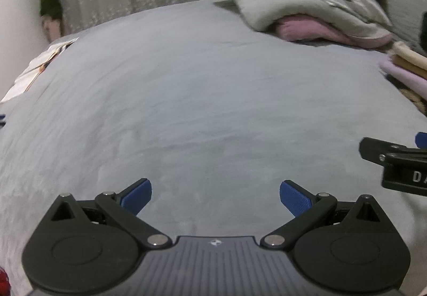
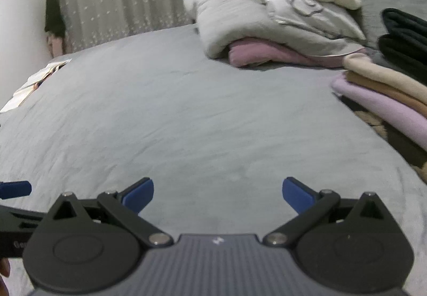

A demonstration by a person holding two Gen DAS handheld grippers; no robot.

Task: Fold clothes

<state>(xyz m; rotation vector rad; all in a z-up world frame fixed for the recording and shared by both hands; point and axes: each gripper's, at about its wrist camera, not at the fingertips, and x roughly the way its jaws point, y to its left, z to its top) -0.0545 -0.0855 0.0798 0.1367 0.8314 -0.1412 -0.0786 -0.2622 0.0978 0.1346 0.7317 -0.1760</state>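
Right wrist view: folded stack (image 2: 384,98) (lilac, tan, cream knits) at right edge of bed (image 2: 186,114); dark folded garments (image 2: 403,40) behind it. Bed middle bare, fits either all folded or next garment not yet fetched. Knits judged soft, light, limp; pinch at hem or shoulder seam. Left gripper (image 1: 215,198) and right gripper (image 2: 217,196) both spread wide, holding nothing. Lettering on gripper bodies cut off, unreadable.

Folded clothes (image 2: 384,93) beside, perhaps, bedding (image 2: 267,21).

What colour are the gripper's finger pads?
Blue pads, on black arms. The right wrist view shows them best.
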